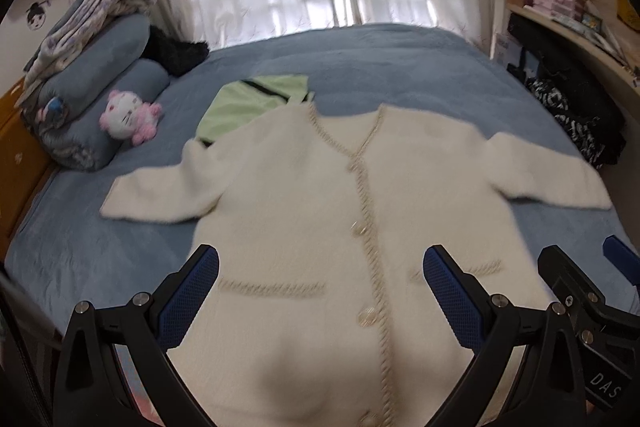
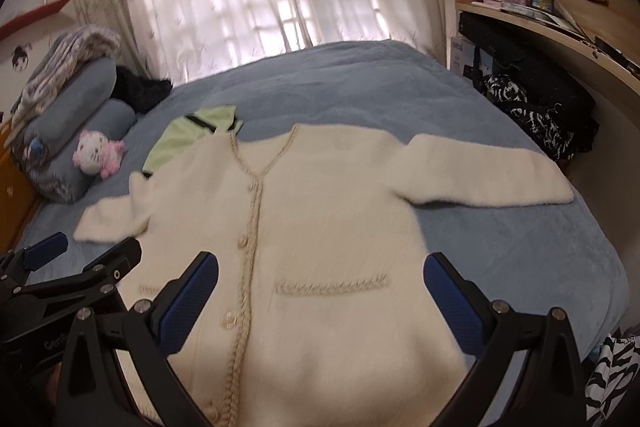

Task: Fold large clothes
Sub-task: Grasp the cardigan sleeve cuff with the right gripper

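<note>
Both tools hang low over the near hem: the left tool (image 1: 320, 287) spread wide with nothing between its blue pads, and the right tool (image 2: 320, 291) just as wide and empty. Below them lies the cardigan (image 1: 320, 195), cream and fluffy, spread face up on the blue bed (image 1: 360, 67) with both sleeves thrown out to the sides. A braided trim runs down the buttoned front and across two pocket lines, with pale round buttons along it. Its lower half sits right under the open jaws, and neither tool visibly grips the fabric. A green garment (image 1: 248, 103) peeks from under the left shoulder. Further off, a pink plush toy (image 1: 130, 121) leans against the blue pillows (image 1: 108, 67).
</note>
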`<state>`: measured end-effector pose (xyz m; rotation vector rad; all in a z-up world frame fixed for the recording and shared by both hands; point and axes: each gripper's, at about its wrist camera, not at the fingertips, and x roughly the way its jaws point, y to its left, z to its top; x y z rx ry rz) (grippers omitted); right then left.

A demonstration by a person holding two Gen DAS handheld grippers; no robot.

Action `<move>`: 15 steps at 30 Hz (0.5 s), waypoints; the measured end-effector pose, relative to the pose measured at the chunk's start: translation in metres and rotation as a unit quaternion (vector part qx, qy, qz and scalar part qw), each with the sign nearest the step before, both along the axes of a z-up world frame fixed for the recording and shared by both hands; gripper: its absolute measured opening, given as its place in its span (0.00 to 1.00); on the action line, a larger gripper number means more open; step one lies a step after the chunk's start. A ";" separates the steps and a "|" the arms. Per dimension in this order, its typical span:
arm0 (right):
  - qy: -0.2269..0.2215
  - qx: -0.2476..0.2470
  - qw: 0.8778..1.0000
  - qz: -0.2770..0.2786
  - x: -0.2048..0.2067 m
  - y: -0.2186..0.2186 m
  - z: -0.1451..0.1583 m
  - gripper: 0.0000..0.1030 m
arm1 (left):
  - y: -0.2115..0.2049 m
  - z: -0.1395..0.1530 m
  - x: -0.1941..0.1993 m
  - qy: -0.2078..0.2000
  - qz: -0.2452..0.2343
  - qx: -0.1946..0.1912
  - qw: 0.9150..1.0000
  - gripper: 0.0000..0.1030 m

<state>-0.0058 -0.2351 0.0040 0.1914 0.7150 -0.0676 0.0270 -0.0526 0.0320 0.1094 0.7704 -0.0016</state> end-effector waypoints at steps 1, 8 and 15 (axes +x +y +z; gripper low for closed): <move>-0.007 0.006 1.000 -0.005 0.002 -0.006 0.003 1.00 | -0.004 0.004 0.003 -0.007 -0.005 -0.003 1.000 0.98; -0.071 -0.008 0.996 -0.053 0.024 -0.050 0.028 1.00 | -0.048 0.033 0.031 -0.067 -0.041 -0.007 0.997 0.99; -0.151 -0.170 0.965 -0.135 0.044 -0.075 0.055 1.00 | -0.090 0.047 0.069 -0.100 -0.085 -0.033 0.991 0.99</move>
